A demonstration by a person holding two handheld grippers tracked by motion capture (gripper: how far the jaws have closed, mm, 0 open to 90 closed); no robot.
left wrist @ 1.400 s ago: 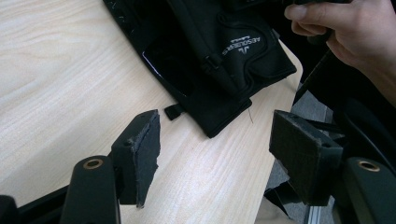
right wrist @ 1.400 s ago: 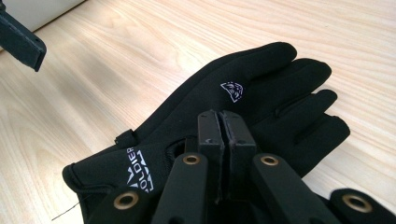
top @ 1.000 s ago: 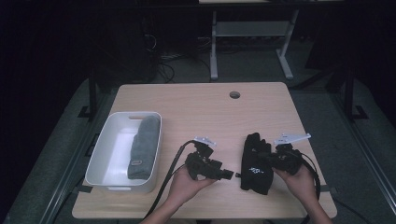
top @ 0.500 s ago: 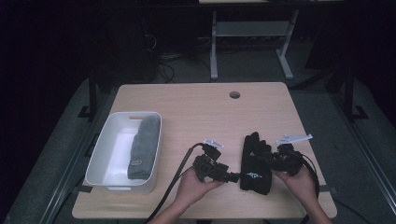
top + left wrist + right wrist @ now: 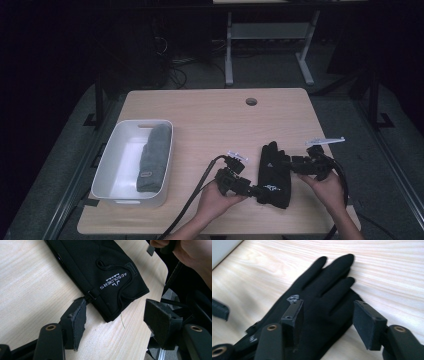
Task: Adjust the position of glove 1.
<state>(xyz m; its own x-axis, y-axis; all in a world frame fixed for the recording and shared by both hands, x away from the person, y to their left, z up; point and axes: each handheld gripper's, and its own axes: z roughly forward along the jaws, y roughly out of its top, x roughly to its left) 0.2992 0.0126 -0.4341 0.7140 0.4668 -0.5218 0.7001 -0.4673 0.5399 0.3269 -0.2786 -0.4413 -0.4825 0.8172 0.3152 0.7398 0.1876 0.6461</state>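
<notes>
A black glove (image 5: 274, 172) lies flat on the wooden table (image 5: 210, 120), fingers pointing away from the person. In the left gripper view its cuff (image 5: 107, 267) carries white lettering. My left gripper (image 5: 252, 190) stands open at the cuff end; its view puts the cuff's corner just ahead of the gap (image 5: 116, 312), one pad touching the strap edge. My right gripper (image 5: 295, 164) is open at the glove's right side. In the right gripper view its jaws (image 5: 328, 307) straddle the glove's fingers (image 5: 324, 290) from just above. Neither gripper holds anything.
A white bin (image 5: 117, 150) sits at the table's left with a grey folded cloth item (image 5: 152, 157) inside. A cable hole (image 5: 251, 101) is near the far edge. The glove lies close to the table's front right corner (image 5: 160, 267).
My left gripper has slid right across the table up to the glove's cuff. The right gripper and the glove have hardly moved.
</notes>
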